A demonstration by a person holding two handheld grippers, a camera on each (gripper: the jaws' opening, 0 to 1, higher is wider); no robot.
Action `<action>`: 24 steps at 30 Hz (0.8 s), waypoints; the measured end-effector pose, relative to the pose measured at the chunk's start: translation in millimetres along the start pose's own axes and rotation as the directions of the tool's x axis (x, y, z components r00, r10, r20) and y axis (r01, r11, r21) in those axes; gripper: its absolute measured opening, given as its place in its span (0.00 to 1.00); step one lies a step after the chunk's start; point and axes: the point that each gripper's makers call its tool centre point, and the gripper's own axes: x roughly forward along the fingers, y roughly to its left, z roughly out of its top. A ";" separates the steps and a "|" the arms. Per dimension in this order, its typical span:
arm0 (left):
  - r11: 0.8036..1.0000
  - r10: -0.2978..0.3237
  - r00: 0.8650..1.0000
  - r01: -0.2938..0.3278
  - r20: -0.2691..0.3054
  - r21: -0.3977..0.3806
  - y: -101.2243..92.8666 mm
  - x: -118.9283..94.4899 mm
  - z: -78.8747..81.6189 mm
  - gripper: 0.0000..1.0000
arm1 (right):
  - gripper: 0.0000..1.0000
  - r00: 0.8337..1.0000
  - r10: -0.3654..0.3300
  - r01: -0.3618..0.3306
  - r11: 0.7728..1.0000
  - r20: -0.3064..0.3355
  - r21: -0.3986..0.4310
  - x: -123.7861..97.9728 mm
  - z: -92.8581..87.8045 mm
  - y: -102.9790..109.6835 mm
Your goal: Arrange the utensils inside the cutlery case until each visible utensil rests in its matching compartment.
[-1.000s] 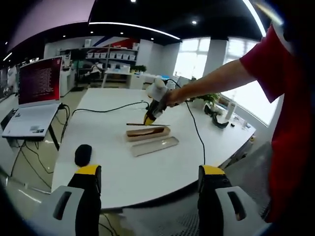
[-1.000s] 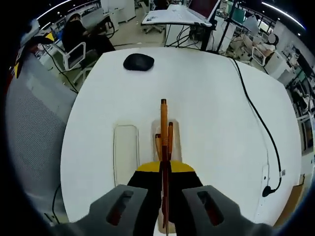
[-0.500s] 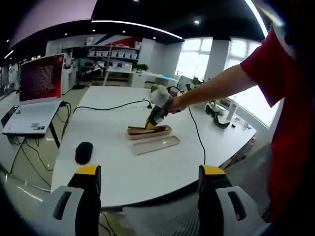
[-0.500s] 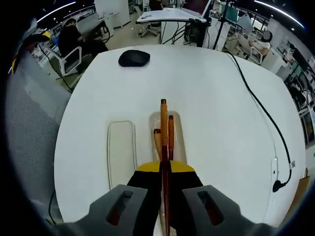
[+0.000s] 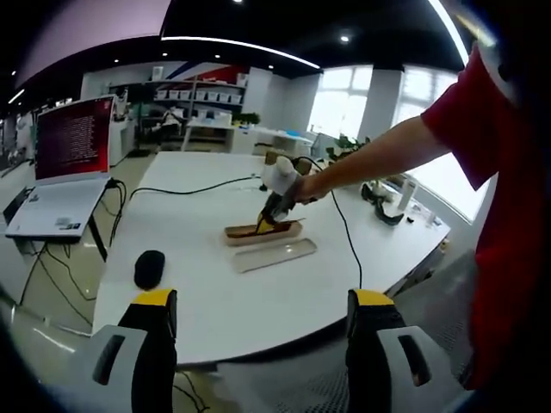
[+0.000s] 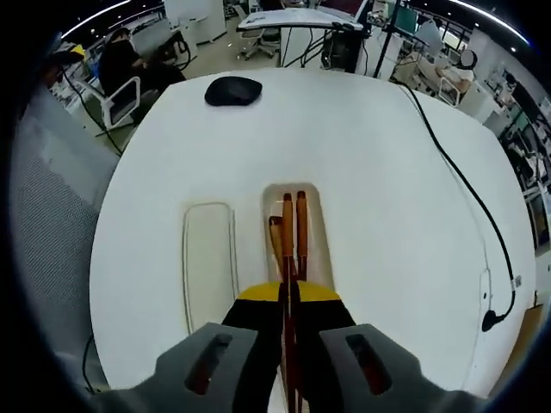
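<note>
Right gripper (image 6: 289, 297): my jaws are pressed together on a wooden chopstick (image 6: 287, 232), which runs straight out ahead of them and lies along the open cutlery case (image 6: 291, 191). Chopstick tip is inside the case, short of its far rounded end. A second wooden stick (image 6: 301, 225) lies just beside it on the right, parallel, and a shorter wooden utensil (image 6: 275, 234) sits on the left; whether the three touch, I cannot tell. Case lid (image 6: 207, 262) lies flat on the white table (image 6: 370, 172), just beside the case on its left and parallel to it.

Left gripper (image 5: 256, 301): my jaws stand wide apart with nothing between them, held back from the table edge and well apart from the case. From this side I see the right gripper (image 5: 277, 194) tilted down into the case (image 5: 263, 232), my hand around it, with the lid (image 5: 274, 255) lying nearer to me.

Also on the table: a black mouse (image 6: 232, 89) near the far edge and a black cable (image 6: 456, 198) along the right side. A laptop with a red screen (image 5: 71, 138) stands on a separate stand off the table.
</note>
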 end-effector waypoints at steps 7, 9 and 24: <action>1.000 -0.002 1.000 0.002 0.008 0.013 -1.7 -1.5 4.0 0.83 | 0.07 1.000 -0.022 0.021 1.000 0.017 0.009 -11.7 6.8 -5.9; 1.000 -0.002 1.000 0.002 0.012 0.012 -1.6 -2.4 4.8 0.83 | 0.03 0.998 -0.043 0.043 0.999 0.042 0.012 -22.4 12.1 -13.5; 1.000 -0.015 1.000 0.014 0.025 0.028 -3.4 -6.9 8.7 0.83 | 0.00 0.970 -0.243 0.235 0.944 0.008 0.233 -73.0 -44.1 -62.6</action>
